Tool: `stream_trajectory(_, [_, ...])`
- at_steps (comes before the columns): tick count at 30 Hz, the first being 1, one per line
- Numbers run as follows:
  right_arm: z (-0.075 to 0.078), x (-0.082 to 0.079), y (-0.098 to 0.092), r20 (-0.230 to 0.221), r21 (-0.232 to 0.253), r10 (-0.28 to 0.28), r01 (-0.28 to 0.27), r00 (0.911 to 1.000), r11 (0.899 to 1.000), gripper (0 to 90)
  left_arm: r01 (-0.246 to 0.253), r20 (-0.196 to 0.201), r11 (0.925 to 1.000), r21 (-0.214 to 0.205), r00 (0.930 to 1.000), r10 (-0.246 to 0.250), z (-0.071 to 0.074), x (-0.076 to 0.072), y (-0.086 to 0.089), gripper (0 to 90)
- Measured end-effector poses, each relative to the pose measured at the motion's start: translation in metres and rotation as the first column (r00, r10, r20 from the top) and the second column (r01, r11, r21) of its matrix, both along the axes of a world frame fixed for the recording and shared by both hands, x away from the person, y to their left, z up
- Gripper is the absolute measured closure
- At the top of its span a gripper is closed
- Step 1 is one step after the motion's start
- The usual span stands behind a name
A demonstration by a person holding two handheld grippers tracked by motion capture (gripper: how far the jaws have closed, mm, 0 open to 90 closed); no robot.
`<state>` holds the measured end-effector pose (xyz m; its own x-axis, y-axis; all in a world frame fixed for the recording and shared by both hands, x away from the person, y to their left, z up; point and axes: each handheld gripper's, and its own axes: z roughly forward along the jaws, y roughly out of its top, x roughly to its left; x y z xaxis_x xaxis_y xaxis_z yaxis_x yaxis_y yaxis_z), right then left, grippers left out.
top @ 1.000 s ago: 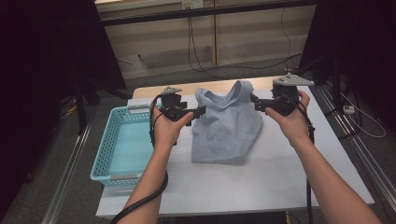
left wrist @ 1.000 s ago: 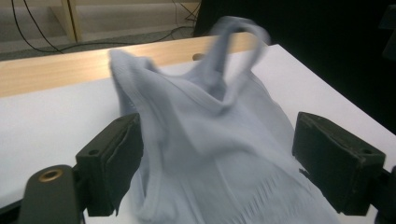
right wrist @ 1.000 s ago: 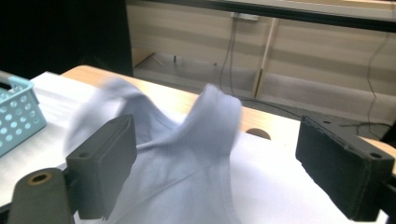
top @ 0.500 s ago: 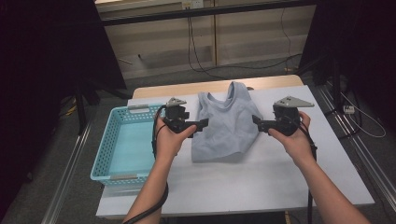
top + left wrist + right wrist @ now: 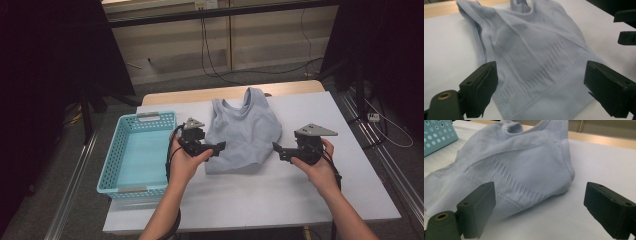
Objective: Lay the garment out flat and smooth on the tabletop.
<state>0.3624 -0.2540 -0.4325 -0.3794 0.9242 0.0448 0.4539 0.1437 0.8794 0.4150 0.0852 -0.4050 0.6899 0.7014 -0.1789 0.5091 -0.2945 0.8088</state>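
Your left gripper and right gripper hang with jaws wide and empty at either side of the pale blue top, which lies flat mid-table, right of the basket.

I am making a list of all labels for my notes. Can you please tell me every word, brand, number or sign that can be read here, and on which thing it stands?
None: no readable text on the top, the basket, the table, the left gripper or the right gripper.
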Motion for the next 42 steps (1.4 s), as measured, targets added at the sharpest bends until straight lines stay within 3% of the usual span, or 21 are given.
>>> stream_trajectory(3, [-0.009, -0.003, 0.0, -0.004, 0.014, 0.001, -0.001, 1.0, 1.0, 9.9, 0.0, 0.002, 1.0, 0.001, 1.0, 0.0, -0.008, -0.004, 0.001, 12.4])
stream_trajectory(5, [-0.013, -0.004, 0.002, -0.029, -0.018, 0.02, -0.021, 0.9994, 1.0, 9.4, 0.0, 0.001, 1.0, 0.003, 1.0, 0.0, -0.014, -0.008, 0.001, 12.2])
stream_trajectory(10, [-0.016, -0.007, -0.001, -0.025, -0.011, 0.016, -0.016, 0.9996, 1.0, 9.2, 0.012, 0.002, 0.9998, 0.013, 0.9999, -0.012, -0.027, -0.017, 0.001, 11.8])
stream_trajectory(15, [-0.017, -0.013, -0.001, -0.032, -0.007, 0.025, -0.025, 0.9992, 1.0, 8.2, 0.029, -0.029, 0.9995, 0.015, 0.9992, -0.028, -0.044, -0.018, 0.004, 11.5])
stream_trajectory(17, [-0.019, -0.014, 0.0, -0.029, -0.027, 0.03, -0.031, 0.9991, 0.999, 7.6, 0.026, -0.022, 0.9991, 0.033, 0.9994, -0.025, -0.044, -0.017, 0.005, 11.1])
stream_trajectory(21, [-0.024, -0.015, 0.002, -0.048, -0.025, 0.039, -0.04, 0.9981, 0.999, 6.9, 0.023, -0.007, 0.9996, 0.019, 0.9997, -0.023, -0.041, -0.019, 0.008, 10.9])
stream_trajectory(26, [-0.03, -0.015, 0.007, -0.061, -0.051, 0.056, -0.059, 0.9965, 0.997, 6.6, 0.026, -0.021, 0.9994, 0.021, 0.9994, -0.026, -0.044, -0.021, 0.009, 10.9])
stream_trajectory(37, [-0.028, -0.02, 0.012, -0.053, -0.049, 0.081, -0.084, 0.9953, 0.995, 5.0, 0.028, -0.005, 0.9994, 0.023, 0.9996, -0.028, -0.039, -0.025, 0.009, 10.9])
stream_trajectory(42, [-0.027, -0.02, 0.022, -0.051, -0.066, 0.126, -0.13, 0.9907, 0.989, 3.6, 0.02, -0.001, 0.9996, 0.02, 0.9998, -0.02, -0.037, -0.026, 0.011, 10.9])
